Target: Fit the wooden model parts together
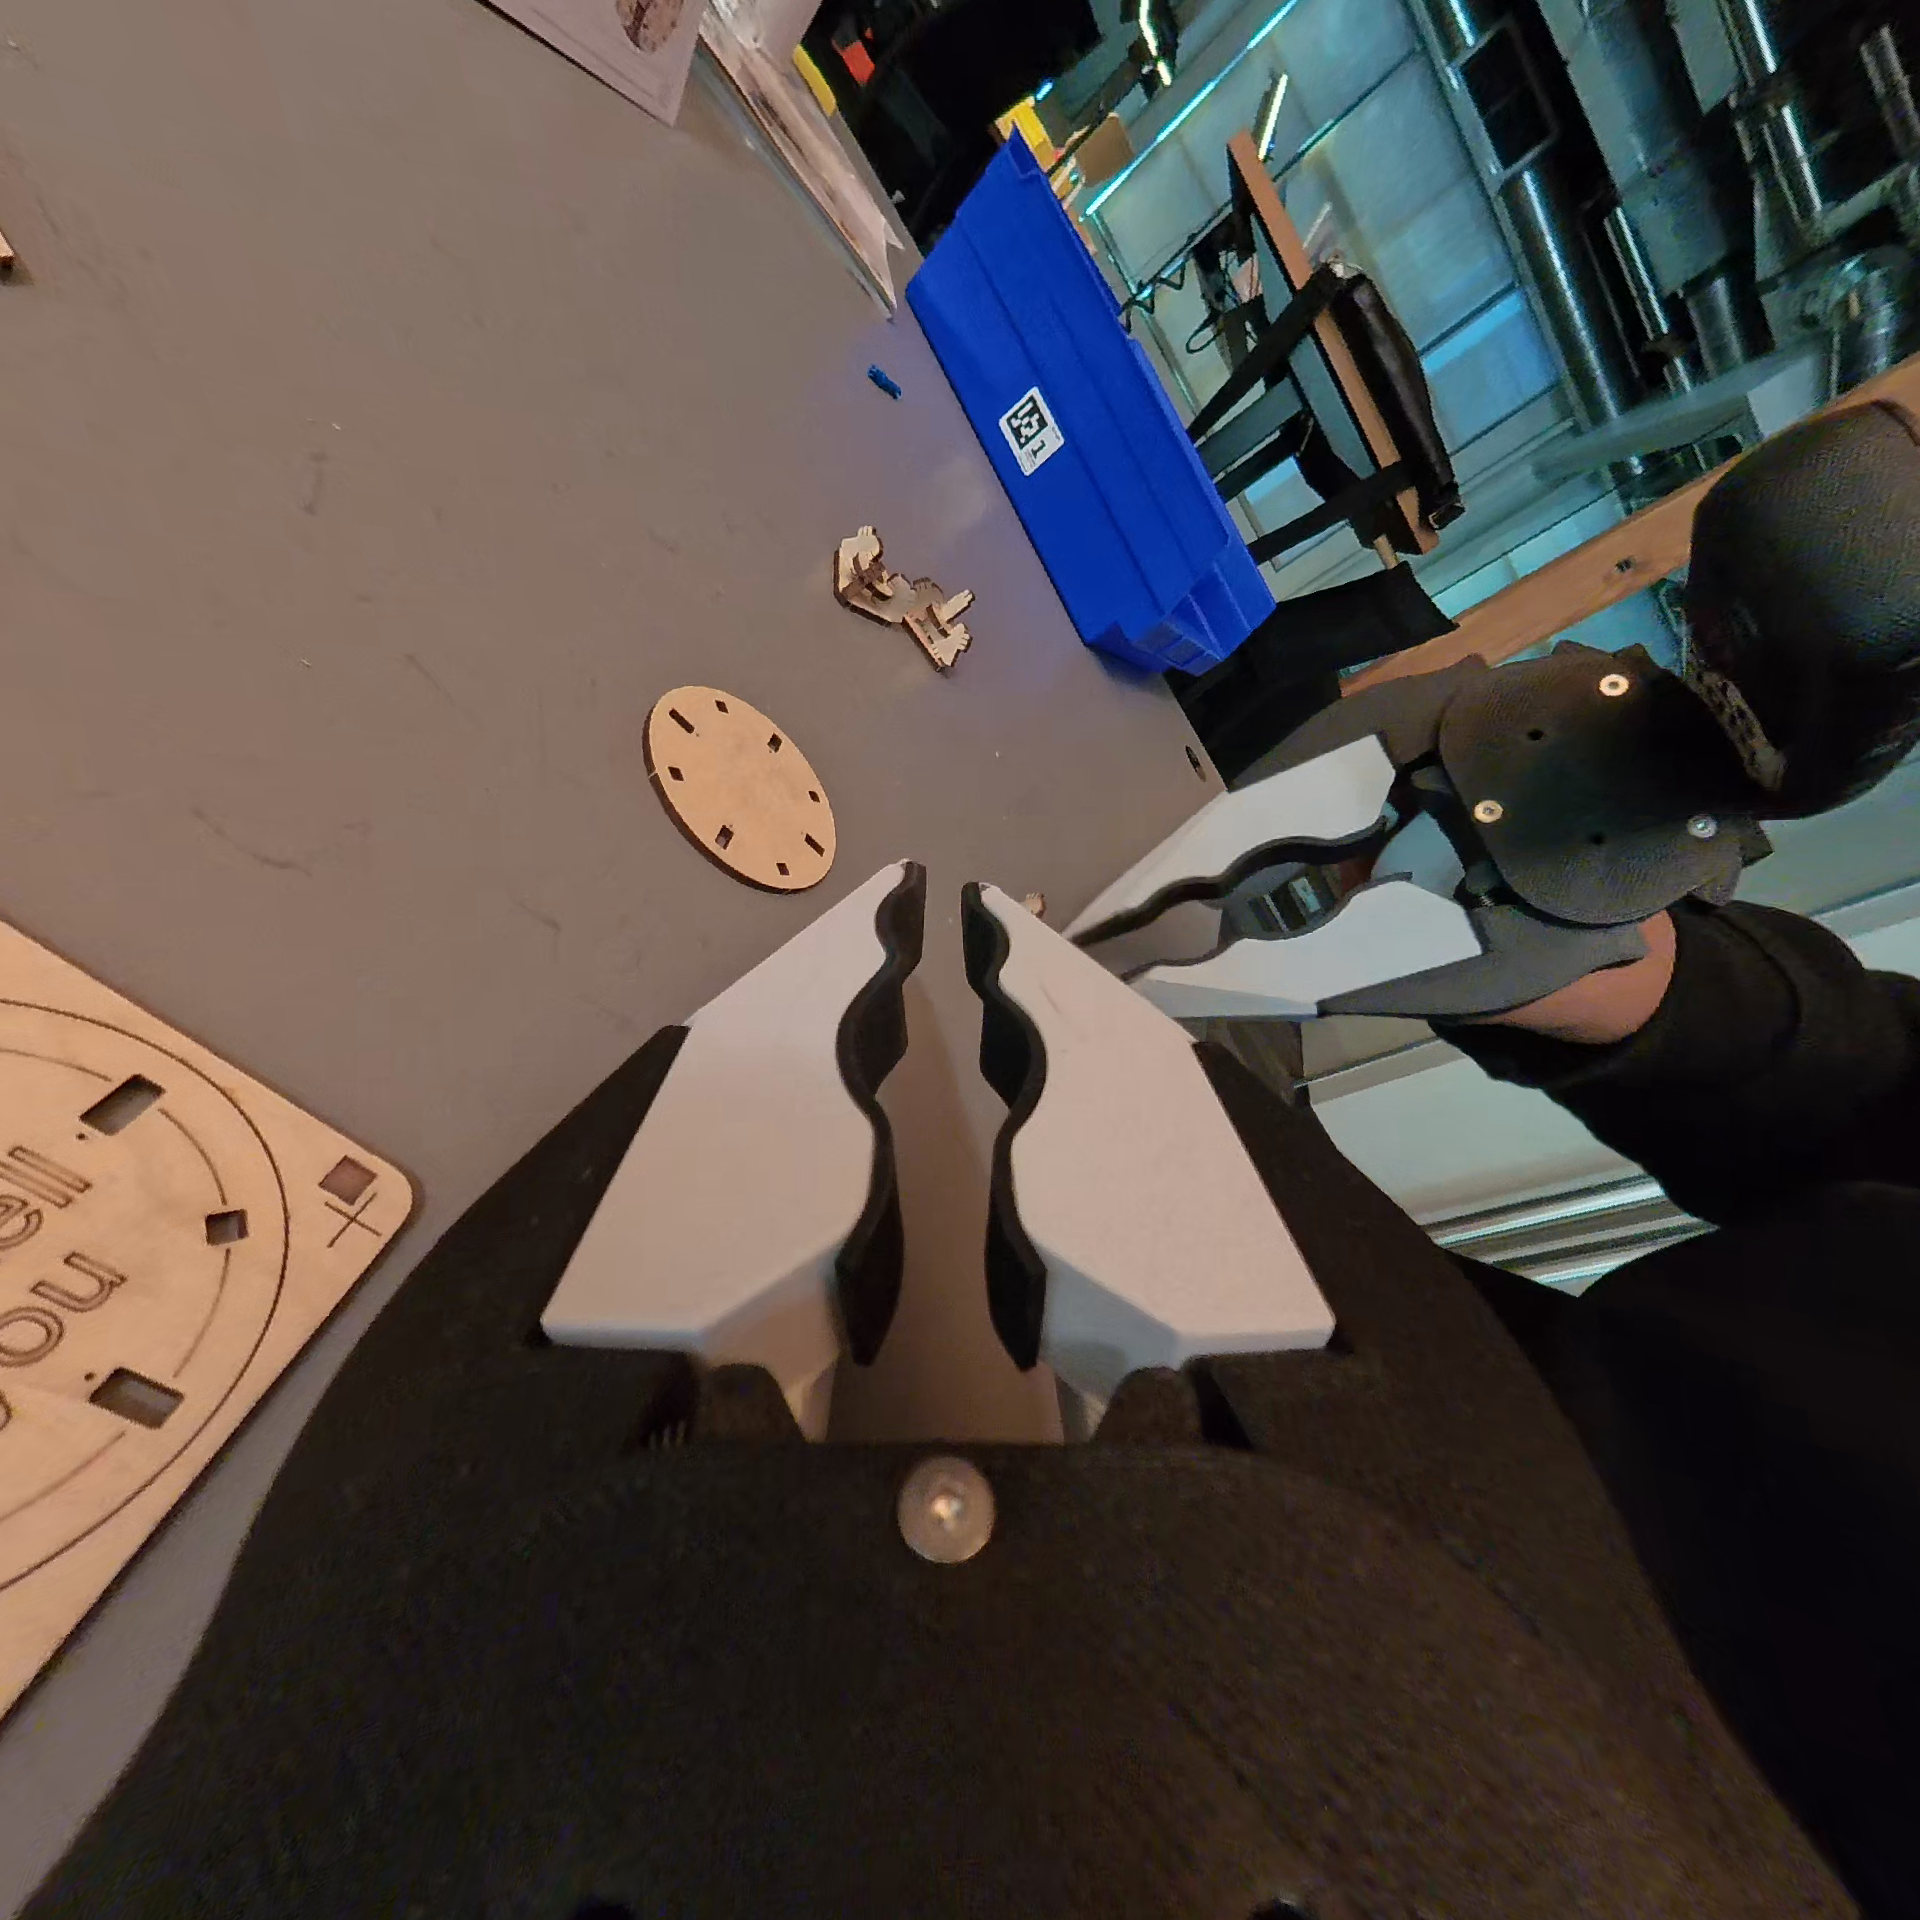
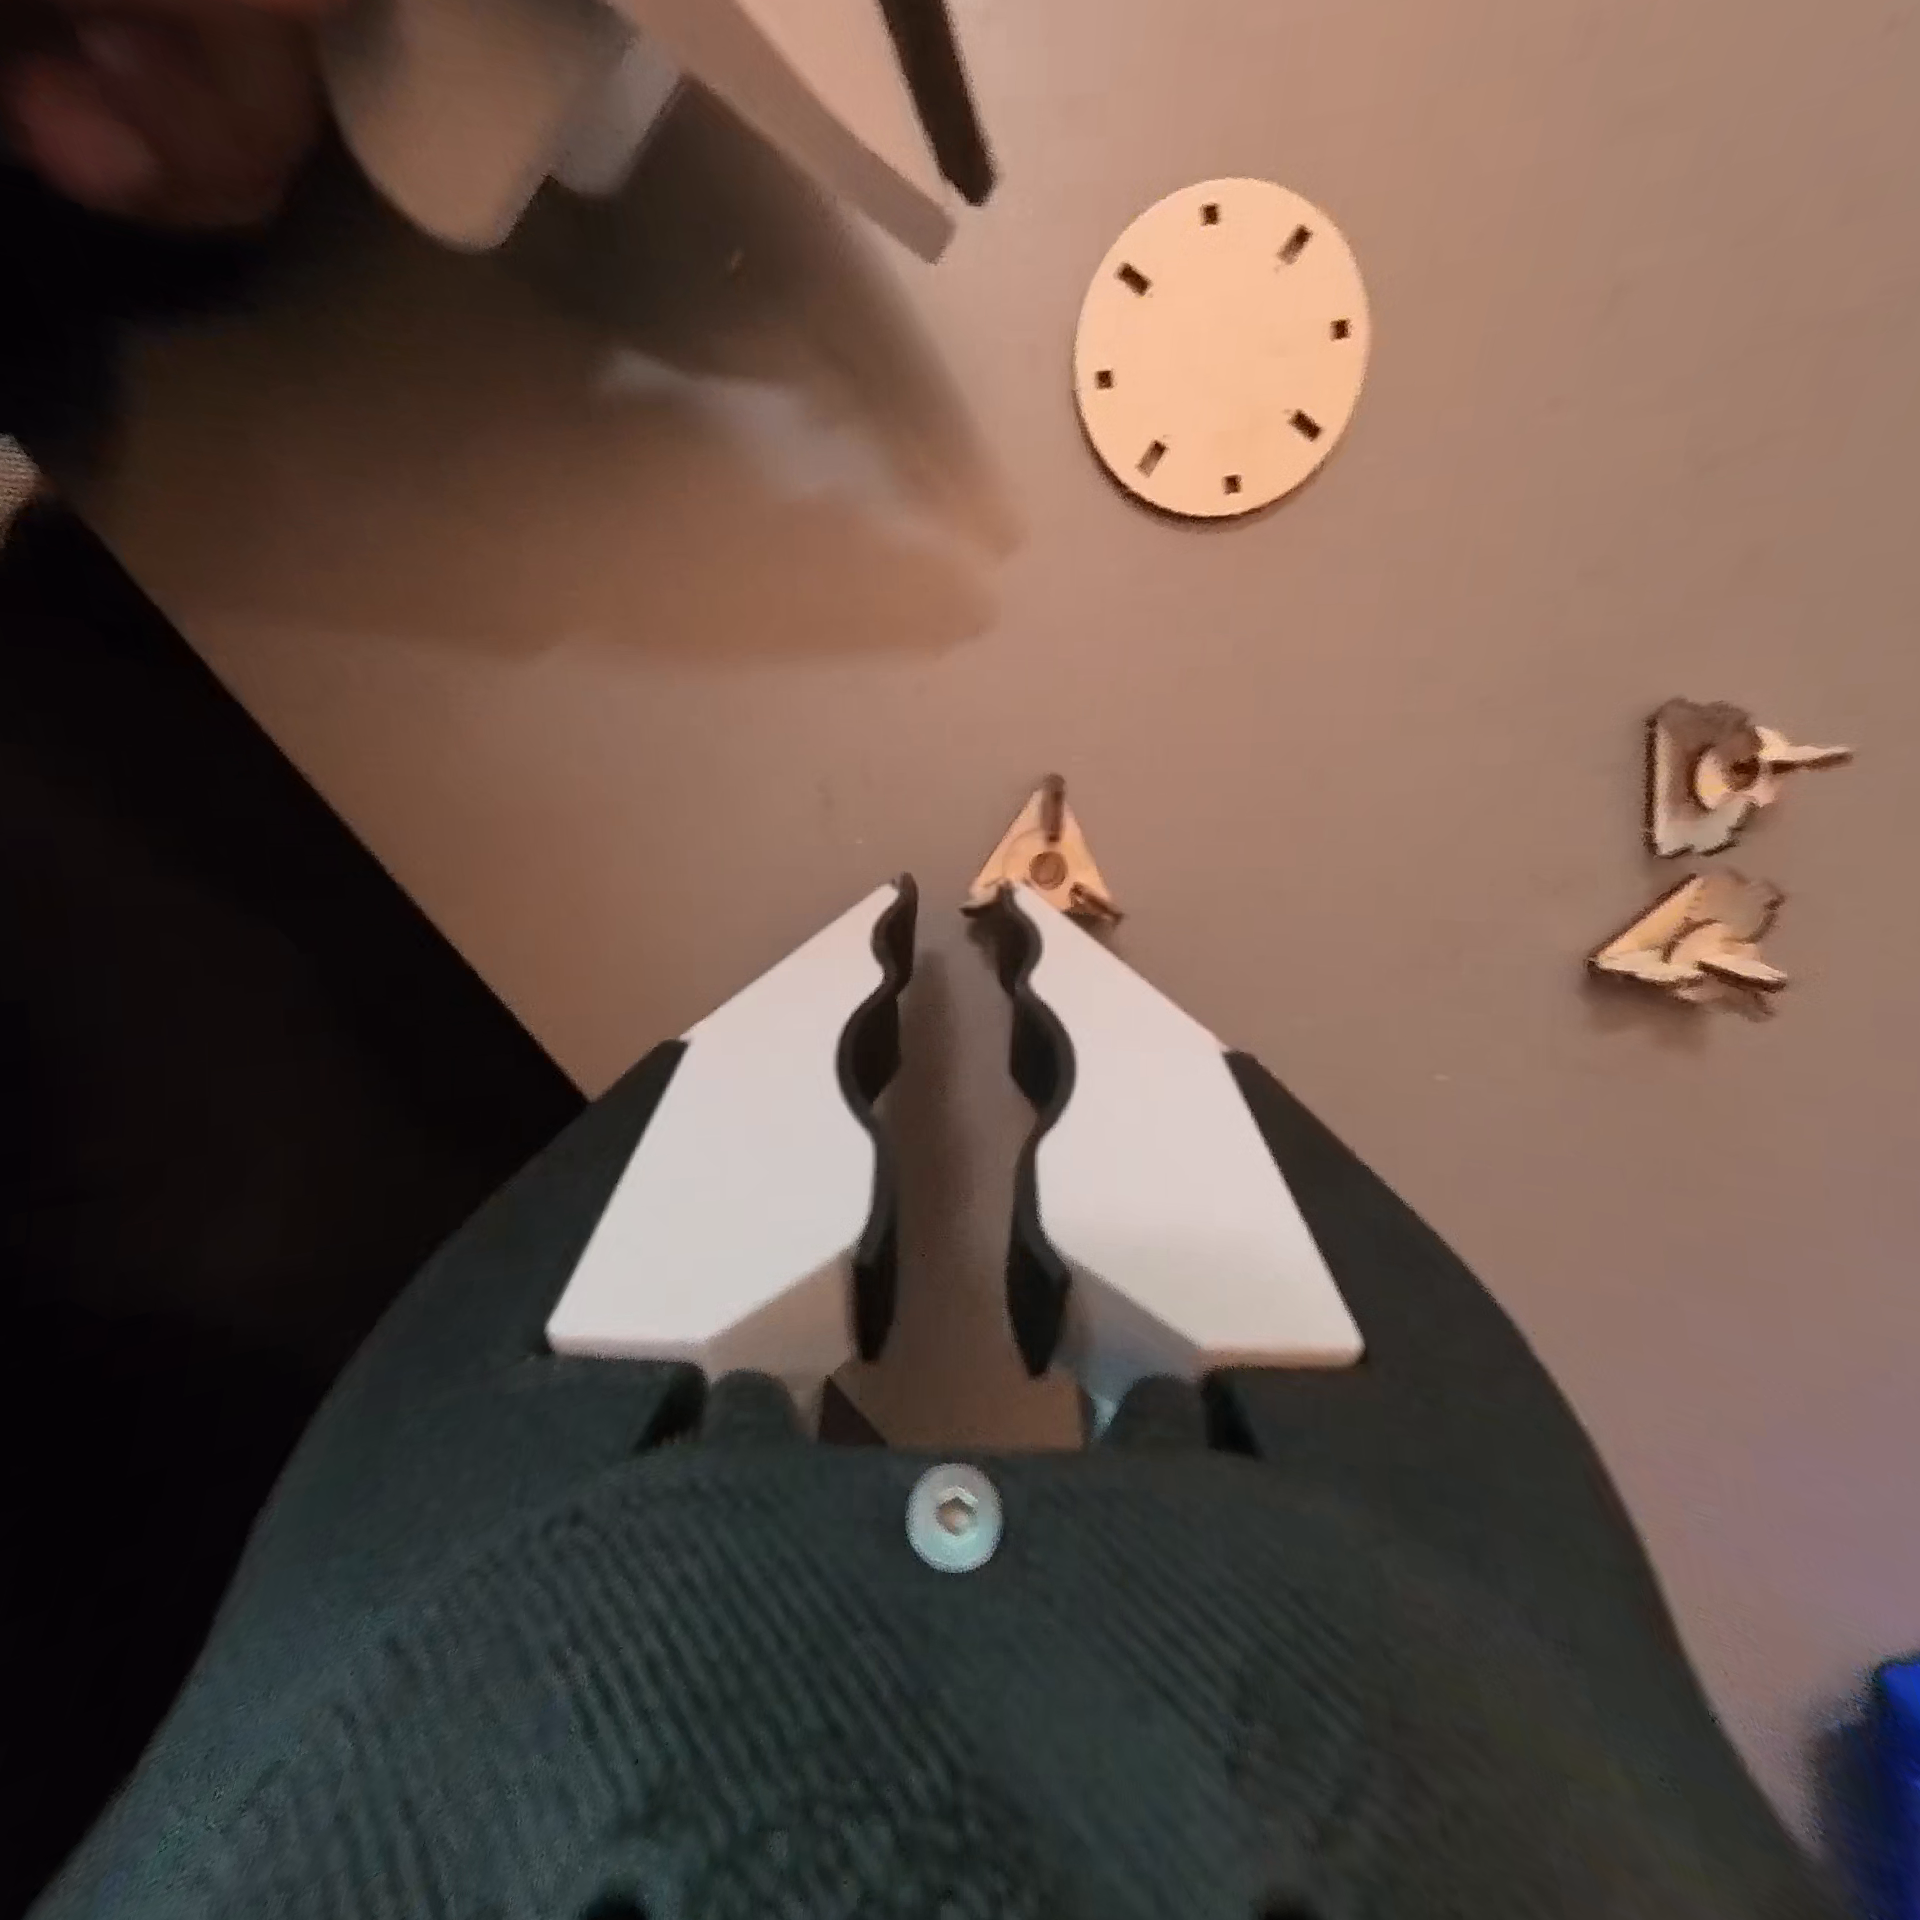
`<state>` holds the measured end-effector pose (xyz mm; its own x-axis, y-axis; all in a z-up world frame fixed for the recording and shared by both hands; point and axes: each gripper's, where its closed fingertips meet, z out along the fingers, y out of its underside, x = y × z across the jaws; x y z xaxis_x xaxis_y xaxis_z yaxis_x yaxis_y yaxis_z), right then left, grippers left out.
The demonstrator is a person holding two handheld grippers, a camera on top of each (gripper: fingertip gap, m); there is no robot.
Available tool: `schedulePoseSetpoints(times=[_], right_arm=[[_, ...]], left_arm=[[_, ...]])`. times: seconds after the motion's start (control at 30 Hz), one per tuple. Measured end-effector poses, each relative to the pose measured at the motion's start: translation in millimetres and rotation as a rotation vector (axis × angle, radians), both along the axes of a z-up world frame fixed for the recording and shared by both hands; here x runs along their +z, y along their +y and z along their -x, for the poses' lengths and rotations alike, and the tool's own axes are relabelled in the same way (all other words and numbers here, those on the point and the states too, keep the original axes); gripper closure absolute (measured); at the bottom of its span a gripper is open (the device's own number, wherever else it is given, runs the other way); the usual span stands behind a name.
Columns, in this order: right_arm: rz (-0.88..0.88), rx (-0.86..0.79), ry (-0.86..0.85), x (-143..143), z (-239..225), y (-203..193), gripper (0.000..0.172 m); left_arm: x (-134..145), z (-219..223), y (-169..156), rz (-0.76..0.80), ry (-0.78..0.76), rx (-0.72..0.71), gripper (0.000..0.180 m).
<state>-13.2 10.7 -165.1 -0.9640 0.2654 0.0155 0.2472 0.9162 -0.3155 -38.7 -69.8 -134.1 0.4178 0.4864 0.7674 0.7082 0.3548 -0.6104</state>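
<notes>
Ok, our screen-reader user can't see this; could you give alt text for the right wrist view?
The right gripper hovers open over a grey table, its tips beside a small triangular wooden piece. A slotted wooden disc lies beyond, two small wooden assemblies to the right.

Engraved wooden board (image 1: 156,1247) cropped at the left edge; blurred left tongs (image 2: 935,197) partly beyond the frame's top.

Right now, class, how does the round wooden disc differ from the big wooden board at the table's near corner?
The disc is round, small and plain, with little slots near its rim. The wooden board is larger, round-cornered, engraved with circles and lettering. The disc lies nearer the left gripper. Both lie flat on the grey table.
</notes>
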Motion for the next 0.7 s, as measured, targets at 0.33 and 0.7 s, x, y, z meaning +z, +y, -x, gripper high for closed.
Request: schedulePoseSetpoints(times=[0.33,0.7], right_arm=[[-0.117,0.211,0.223,-8.9,12.1,10.5,0.169],[0.2,0.087,-0.009,5.2,15.5,6.9,0.155]], left_arm=[[2.3,-6.6,6.9,-0.01,0.013,-0.044,0.174],[1.5,-3.8,18.9,-0.006,0.008,-0.082,0.174]])
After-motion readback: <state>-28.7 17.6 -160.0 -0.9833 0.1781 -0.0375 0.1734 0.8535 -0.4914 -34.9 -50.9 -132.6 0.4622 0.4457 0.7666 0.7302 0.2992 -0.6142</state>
